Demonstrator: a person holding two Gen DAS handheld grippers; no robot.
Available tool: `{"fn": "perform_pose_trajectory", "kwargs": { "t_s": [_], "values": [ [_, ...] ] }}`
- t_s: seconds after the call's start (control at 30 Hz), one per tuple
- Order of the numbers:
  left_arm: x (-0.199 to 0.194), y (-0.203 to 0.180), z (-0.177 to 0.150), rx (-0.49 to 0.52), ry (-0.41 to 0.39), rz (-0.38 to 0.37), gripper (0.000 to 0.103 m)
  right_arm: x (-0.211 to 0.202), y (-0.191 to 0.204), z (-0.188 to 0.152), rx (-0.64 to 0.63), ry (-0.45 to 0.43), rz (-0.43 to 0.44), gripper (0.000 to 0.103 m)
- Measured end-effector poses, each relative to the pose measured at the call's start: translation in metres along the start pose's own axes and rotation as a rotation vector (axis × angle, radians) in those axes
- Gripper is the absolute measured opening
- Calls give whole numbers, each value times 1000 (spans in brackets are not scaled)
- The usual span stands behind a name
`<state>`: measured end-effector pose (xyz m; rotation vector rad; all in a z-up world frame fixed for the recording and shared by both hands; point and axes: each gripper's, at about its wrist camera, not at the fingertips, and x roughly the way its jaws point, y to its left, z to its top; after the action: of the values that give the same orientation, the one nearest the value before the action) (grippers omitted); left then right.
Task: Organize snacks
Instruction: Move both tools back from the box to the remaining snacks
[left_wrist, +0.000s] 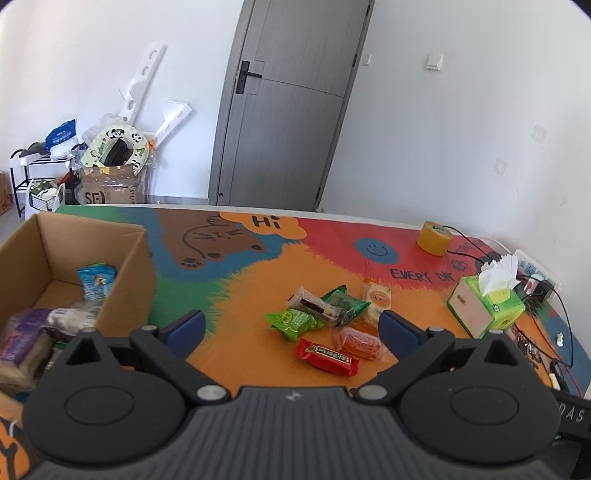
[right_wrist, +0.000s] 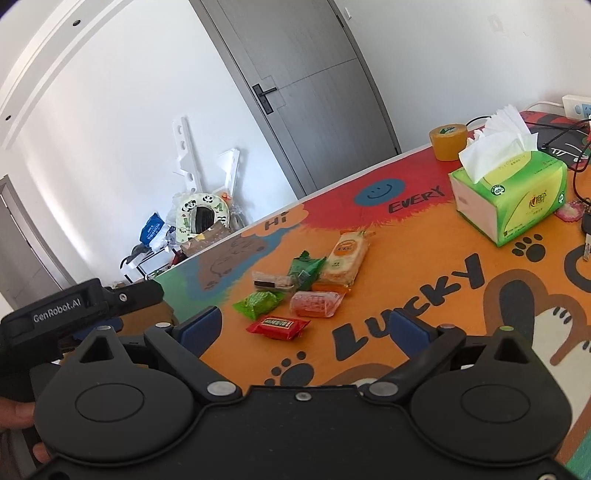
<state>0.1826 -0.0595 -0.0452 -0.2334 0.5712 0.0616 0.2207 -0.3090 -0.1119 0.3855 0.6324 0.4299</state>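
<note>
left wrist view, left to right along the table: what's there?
Cardboard box → bright green snack packet → red snack packet → green tissue box. The yellow tape roll sits further back, and the other packets overlap too much to order.

On the table (left_wrist: 236, 295) before me, a cluster of snack packets (left_wrist: 328, 325) lies near the middle. A cardboard box (left_wrist: 122, 266) stands at the left with more packets (left_wrist: 96, 282) inside. At the right sits a tissue box (left_wrist: 484, 306); a tape roll (left_wrist: 435, 238) stands farther off behind it. A door (left_wrist: 291, 103) is beyond the table's far edge.
</note>
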Motion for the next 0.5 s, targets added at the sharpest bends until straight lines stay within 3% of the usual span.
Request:
{"fn": "perform_pose_trajectory", "kwargs": {
  "t_s": [0.33,0.5],
  "values": [
    [56,-7,-8,2,93,32,99,33,-19,7,49,31,-6,76],
    [76,-15,-13,11,119,58,99,43,-30,9,65,48,-9,76]
  ]
}}
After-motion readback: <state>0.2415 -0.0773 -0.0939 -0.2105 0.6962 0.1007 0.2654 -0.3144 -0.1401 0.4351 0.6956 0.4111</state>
